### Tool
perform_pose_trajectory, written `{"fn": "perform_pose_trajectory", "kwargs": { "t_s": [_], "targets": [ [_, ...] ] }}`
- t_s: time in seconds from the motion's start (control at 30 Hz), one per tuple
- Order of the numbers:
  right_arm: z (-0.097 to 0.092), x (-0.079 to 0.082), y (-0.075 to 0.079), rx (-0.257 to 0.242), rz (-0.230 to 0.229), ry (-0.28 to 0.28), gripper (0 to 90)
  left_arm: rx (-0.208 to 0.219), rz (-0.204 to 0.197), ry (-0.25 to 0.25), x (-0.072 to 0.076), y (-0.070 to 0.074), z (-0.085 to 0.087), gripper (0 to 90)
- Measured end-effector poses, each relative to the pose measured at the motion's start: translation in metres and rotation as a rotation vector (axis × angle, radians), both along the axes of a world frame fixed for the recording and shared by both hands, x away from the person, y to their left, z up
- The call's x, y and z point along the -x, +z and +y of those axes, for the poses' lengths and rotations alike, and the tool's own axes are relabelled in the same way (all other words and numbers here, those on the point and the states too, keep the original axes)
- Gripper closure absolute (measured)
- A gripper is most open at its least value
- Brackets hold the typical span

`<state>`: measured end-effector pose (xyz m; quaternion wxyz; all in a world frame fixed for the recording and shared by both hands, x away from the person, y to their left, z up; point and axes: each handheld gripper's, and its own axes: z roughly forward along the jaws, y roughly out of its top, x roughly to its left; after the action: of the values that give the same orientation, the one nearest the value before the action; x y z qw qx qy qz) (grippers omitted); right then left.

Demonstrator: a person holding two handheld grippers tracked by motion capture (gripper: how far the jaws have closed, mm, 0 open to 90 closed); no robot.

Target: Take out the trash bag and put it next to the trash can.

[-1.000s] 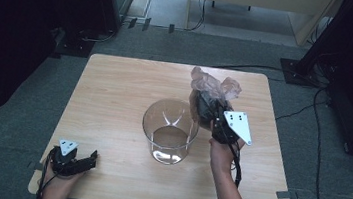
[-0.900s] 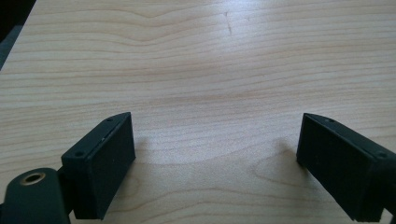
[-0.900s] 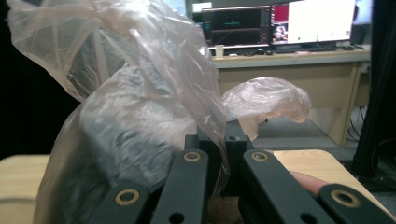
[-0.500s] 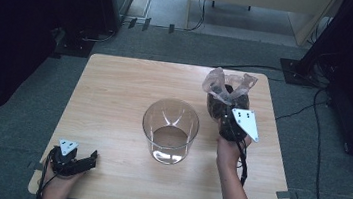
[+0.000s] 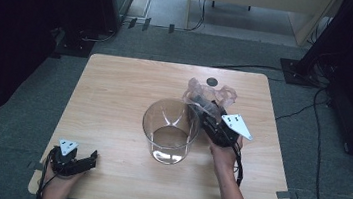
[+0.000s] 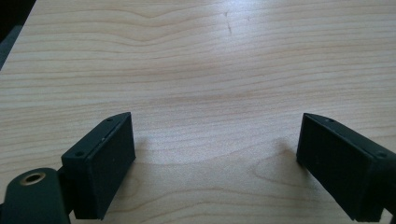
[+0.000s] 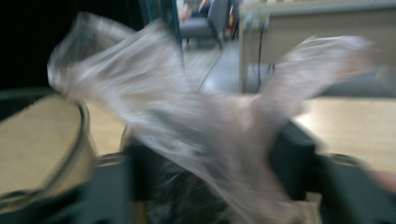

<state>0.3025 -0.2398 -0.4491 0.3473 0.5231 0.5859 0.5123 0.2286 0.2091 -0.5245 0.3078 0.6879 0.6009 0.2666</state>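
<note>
High view: right gripper (image 5: 206,112) jaws just opening around crinkled clear plastic bag (image 5: 210,93); left gripper (image 5: 88,160) jaws wide, empty.

Left claw (image 6: 215,154) wide; right claw (image 5: 203,107) seemingly parted.

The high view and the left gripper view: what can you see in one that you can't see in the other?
The high view takes in the clear round container mid-table, the crumpled clear plastic bag beside it at the right gripper, a small dark dot near the far edge, the floor cables, and the left gripper seen from outside. The left gripper view gives a close look between its own two black jaws, which stand wide apart with bare wood between them. Both share the light wooden table.
</note>
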Motion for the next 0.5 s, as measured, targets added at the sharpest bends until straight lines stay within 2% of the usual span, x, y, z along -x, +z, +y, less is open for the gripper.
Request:
{"fn": "perform_pose_trajectory", "kwargs": {
  "t_s": [0.1, 0.17, 0.37, 0.5],
  "targets": [
    [-0.007, 0.003, -0.006, 0.027, 0.052, 0.007, 17.8, 0.000, 0.000, 0.000, 0.000, 0.000, 0.000, 10.7],
    [-0.013, 0.006, -0.008, 0.022, 0.075, -0.006, 16.7, -0.001, 0.001, -0.001, 0.000, 0.000, 0.000, 10.7],
    [-0.025, 0.018, -0.013, 0.020, 0.091, -0.001, 13.9, -0.002, 0.002, -0.001, 0.000, 0.000, 0.000, 10.7],
    [-0.036, 0.028, -0.018, 0.003, 0.118, 0.039, 10.4, -0.001, 0.001, -0.001, 0.000, 0.000, 0.000, 10.7]
  ]
}}
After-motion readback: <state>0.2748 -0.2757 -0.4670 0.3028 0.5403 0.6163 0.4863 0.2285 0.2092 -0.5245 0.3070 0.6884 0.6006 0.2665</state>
